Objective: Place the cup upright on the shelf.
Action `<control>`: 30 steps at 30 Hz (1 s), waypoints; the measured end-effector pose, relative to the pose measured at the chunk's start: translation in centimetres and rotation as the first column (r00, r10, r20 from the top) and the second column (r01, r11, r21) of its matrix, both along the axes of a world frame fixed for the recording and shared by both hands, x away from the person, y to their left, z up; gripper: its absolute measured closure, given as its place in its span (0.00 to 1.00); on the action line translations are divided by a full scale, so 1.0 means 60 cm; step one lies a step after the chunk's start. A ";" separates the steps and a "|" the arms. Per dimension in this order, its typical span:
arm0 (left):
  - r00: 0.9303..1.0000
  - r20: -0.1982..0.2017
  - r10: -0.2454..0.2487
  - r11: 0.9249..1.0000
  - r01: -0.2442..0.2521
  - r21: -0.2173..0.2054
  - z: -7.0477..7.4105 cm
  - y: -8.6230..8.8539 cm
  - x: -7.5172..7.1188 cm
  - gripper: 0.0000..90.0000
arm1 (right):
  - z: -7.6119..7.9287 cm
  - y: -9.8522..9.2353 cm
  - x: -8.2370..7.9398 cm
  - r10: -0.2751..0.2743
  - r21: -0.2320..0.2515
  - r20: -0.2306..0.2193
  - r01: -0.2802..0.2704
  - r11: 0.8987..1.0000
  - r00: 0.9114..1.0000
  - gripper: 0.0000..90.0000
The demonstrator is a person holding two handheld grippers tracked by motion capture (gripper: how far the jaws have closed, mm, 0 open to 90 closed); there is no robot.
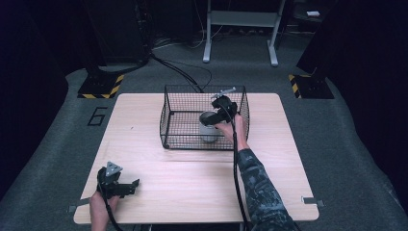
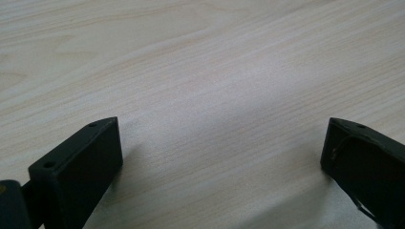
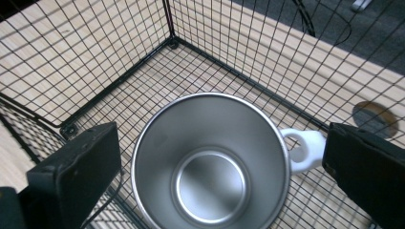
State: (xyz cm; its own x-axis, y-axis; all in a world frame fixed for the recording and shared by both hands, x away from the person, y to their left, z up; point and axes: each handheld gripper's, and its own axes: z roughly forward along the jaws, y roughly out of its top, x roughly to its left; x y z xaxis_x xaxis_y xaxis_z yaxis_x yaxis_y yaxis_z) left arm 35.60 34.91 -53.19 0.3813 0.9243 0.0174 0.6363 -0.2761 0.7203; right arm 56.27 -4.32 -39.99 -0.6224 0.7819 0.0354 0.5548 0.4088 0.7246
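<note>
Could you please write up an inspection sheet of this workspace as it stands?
Surface: light wooden table, bare apart from the basket.
Job's things: steel mug with a white handle, upright and empty, inside the black wire basket at the table's far middle.
Clutter: nothing seen.
Grippers: right hand-held gripper reaches into the basket, jaws open on either side of the mug, not clamped; left hand-held gripper low over the near left of the table, jaws open, holding nothing.
Cables: one cable trails along the right forearm; black leads run across the floor behind the table.
Surroundings: grey carpet, a grey frame stand, hazard-striped feet, dark curtains.
</note>
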 end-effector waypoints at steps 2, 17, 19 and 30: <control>1.000 0.000 0.000 1.000 0.000 0.001 0.000 0.000 0.000 0.00 | 0.008 -0.005 -0.007 0.002 0.000 0.006 -0.002 1.000 1.000 0.00; 1.000 0.000 0.000 1.000 0.000 0.000 0.000 0.000 0.000 0.00 | 0.054 -0.048 -0.107 0.073 -0.010 0.095 -0.072 0.997 0.993 0.00; 1.000 -0.006 -0.004 1.000 0.004 0.002 0.001 0.000 0.000 0.00 | 0.056 -0.057 -0.121 0.088 -0.016 0.113 -0.087 0.996 0.990 0.00; 1.000 -0.009 -0.006 1.000 0.006 0.007 0.002 0.001 -0.001 0.00 | 0.054 -0.106 -0.204 0.076 -0.048 0.166 -0.068 0.996 0.983 0.00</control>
